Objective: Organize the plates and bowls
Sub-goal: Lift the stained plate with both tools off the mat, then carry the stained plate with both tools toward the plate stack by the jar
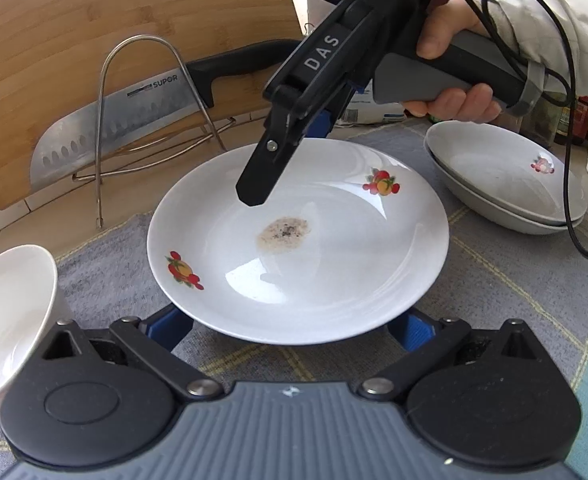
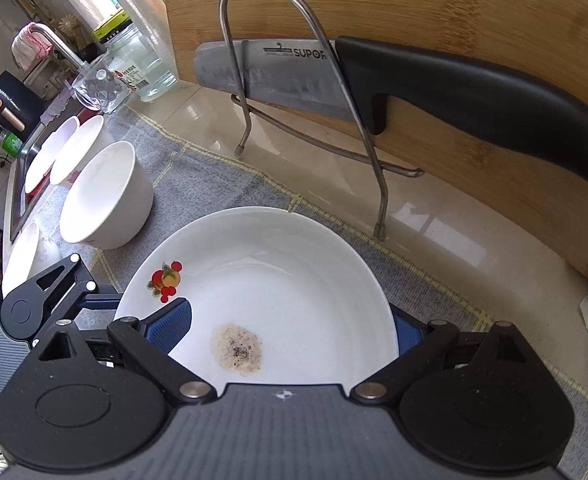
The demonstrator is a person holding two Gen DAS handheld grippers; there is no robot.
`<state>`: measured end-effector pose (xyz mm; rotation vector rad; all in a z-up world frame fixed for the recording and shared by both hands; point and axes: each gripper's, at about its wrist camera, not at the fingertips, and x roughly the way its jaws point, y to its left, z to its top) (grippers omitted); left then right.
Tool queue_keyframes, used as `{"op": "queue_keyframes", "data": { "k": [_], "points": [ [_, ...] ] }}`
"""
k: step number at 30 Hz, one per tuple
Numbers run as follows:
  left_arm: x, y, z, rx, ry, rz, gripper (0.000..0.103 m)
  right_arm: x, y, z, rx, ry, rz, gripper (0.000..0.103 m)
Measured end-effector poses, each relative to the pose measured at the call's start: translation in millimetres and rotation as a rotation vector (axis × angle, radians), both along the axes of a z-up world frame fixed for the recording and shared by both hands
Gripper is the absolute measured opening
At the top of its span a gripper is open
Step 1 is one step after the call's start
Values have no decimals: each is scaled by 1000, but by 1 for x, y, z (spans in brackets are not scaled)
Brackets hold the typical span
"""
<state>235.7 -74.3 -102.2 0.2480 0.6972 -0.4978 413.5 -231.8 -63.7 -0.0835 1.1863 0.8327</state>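
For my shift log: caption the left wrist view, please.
Right gripper poised over stained fruit-print plate; stacked plates and a knife behind.

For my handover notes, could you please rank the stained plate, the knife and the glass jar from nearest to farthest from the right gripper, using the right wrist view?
1. Stained plate, between the right gripper fingers.
2. Knife, ahead in the rack.
3. Glass jar, far back left.

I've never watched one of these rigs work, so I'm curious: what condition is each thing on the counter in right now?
Plate: dirty, brown speckled stain at centre.
Right gripper: open, one finger over the plate, one outside its rim.
Left gripper: open, fingers under the plate's near rim.
Grey dishes: stacked.
Knife: stored in wire rack.
Cutting board: standing upright.
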Motion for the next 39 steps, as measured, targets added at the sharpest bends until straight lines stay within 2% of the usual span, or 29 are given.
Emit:
{"op": "queue_keyframes", "data": {
  "k": [23, 39],
  "points": [
    [-56, 4, 32, -17, 52, -36, 102, -63, -3, 28, 45, 21, -29, 101],
    [-80, -15, 53, -10, 66, -118, 102, -104, -32, 45, 52, 16, -97, 101]
  ]
}}
